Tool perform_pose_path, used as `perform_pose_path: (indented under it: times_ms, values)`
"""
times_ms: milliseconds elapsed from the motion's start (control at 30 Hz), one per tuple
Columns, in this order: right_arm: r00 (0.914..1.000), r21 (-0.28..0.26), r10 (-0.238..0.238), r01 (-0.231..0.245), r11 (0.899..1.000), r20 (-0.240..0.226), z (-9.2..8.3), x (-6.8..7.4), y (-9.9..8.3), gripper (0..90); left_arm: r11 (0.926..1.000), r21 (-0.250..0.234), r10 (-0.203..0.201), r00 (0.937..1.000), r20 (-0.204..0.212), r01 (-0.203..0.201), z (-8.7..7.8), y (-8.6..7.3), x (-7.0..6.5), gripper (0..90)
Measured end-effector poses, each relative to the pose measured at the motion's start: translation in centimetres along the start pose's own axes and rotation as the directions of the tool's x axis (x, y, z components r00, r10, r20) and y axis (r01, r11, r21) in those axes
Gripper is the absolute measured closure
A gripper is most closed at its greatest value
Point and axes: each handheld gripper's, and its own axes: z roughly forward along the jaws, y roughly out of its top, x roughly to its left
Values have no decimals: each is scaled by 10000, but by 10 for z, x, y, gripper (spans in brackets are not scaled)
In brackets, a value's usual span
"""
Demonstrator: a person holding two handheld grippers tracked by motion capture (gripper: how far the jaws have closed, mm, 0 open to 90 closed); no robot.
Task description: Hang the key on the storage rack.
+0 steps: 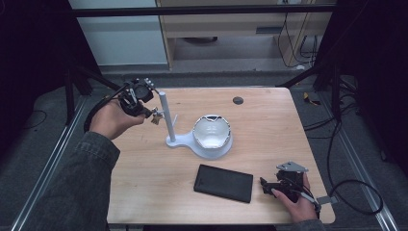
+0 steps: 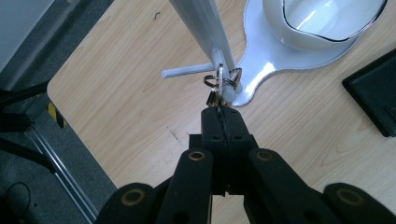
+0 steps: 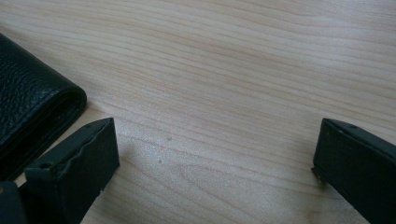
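Note:
A white stand's pole [image 1: 163, 113] rises from its flat base [image 1: 177, 141] near the table's middle. A bunch of keys on metal rings [image 2: 222, 83] hangs at a short peg low on the pole [image 2: 201, 28], and the rings seem looped over that peg. My left gripper [image 2: 223, 116] is shut on a key of the bunch, and it is held at the pole's left [image 1: 155, 114]. My right gripper [image 3: 215, 154] rests open on the wood at the front right [image 1: 265, 185], just right of a black leather wallet [image 3: 32, 107].
A white bowl with a dark rim [image 1: 211, 131] sits on the stand's round base. A second peg [image 2: 187, 71] sticks out sideways from the pole. The wallet [image 1: 223, 183] lies flat near the front edge. The wooden table [image 1: 269, 125] has a dark round hole [image 1: 237, 100] at the back.

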Motion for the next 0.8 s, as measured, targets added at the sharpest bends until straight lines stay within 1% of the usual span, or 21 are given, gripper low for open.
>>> perform_pose_path:
  times_ms: [33,67,100,167,233,267,333,400,467,500,533,600,667,733,767,800]
  values:
    - [10000,0,-2,2,10000,1,0,0,0,4,9998,-159,-76,10000,-20,76,-1,0,0,883]
    - [10000,0,-4,4,10000,0,0,0,0,4,9991,-373,-195,9996,-182,189,-3,-1,1,825]
    - [10000,-1,-5,5,10000,-2,0,0,0,4,9978,-598,-286,9993,-256,270,-6,-2,1,790]
    - [10000,0,-11,11,10000,-4,0,0,0,4,9954,-942,-216,9993,-302,187,-12,-6,-1,790]
    - [10000,14,-7,7,10000,-3,0,0,0,4,9908,-1341,-215,9992,-347,167,-17,-13,-4,759]
    - [10000,13,-10,10,10000,-1,0,0,0,4,9892,-1453,-240,9990,-375,183,-18,-16,-6,730]
    - [10000,15,-9,9,10000,-4,0,0,0,4,9838,-1790,-230,9983,-540,129,-20,-24,-12,705]
    - [10000,12,-11,11,10000,-2,0,0,0,4,9794,-2013,-289,9979,-572,168,-21,-33,-17,654]
    - [10000,15,-10,10,10000,0,0,0,0,4,9766,-2148,-241,9980,-581,111,-22,-42,-22,615]
    - [10000,29,46,-46,10000,-31,0,0,0,4,9744,-2244,-256,9979,-603,115,-22,-46,-24,586]
    - [10000,8,-19,19,10000,2,0,0,0,4,9720,-2347,-274,9978,-606,125,-21,-49,-26,550]
    - [10000,-10,18,-18,10000,-13,0,0,0,4,9678,-2504,-432,9973,-601,268,-20,-56,-30,466]
    - [10000,-11,13,-13,10000,-16,0,0,0,4,9636,-2647,-564,9966,-606,385,-18,-62,-32,401]
    - [10000,-28,30,-30,10000,-32,0,0,0,4,9541,-2926,-831,9950,-551,635,-16,-67,-35,292]
    - [10000,-24,9,-10,10000,-28,0,0,1,4,9522,-2984,-840,9953,-479,660,-15,-68,-37,256]
    - [10000,-31,26,-26,10000,-38,1,0,1,4,9480,-3115,-840,9953,-475,651,-13,-71,-39,233]
